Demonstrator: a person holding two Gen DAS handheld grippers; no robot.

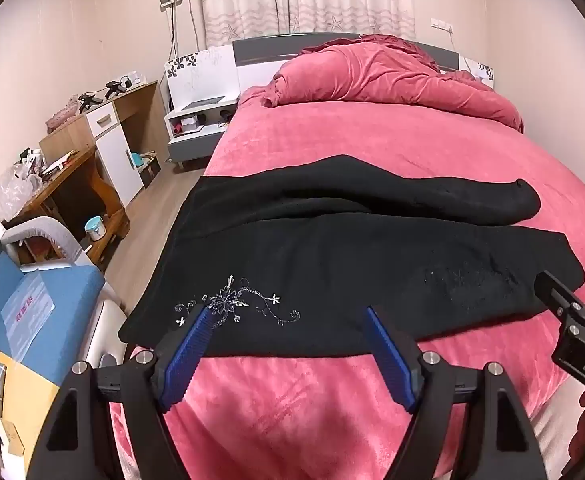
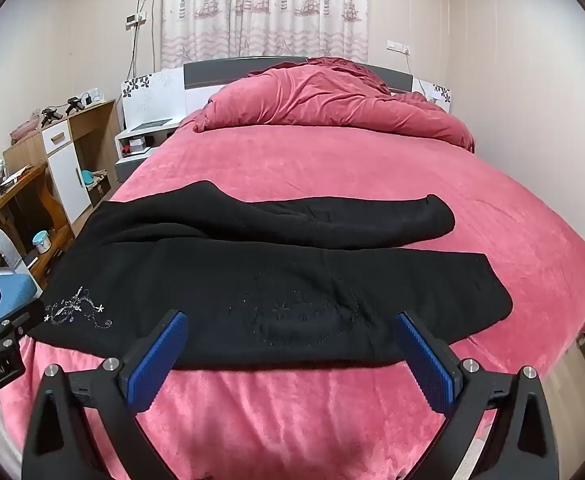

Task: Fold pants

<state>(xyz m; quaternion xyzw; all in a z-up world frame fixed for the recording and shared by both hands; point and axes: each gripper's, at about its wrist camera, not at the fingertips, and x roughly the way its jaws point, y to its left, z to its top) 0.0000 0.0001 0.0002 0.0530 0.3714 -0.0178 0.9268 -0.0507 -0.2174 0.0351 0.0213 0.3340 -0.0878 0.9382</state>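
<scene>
Black pants (image 1: 332,256) lie spread crosswise on the pink bed (image 1: 332,148), with silver flower embroidery (image 1: 232,304) near the front left. The near leg lies flat; the far leg (image 2: 332,216) runs behind it, its end bunched at the right. My left gripper (image 1: 288,312) stands open just above the pants' near edge by the embroidery, nothing between its blue pads (image 1: 188,356). My right gripper (image 2: 292,320) hangs open over the near edge further right, with the pants (image 2: 272,280) beyond its tips. The right gripper also shows at the right edge of the left wrist view (image 1: 580,312).
A rumpled pink duvet (image 1: 392,72) is heaped at the headboard. Left of the bed are a white nightstand (image 1: 196,124), wooden desks (image 1: 72,184) with clutter, a blue-cushioned chair (image 1: 40,292) and wooden floor (image 1: 152,220). A wall stands close on the bed's right.
</scene>
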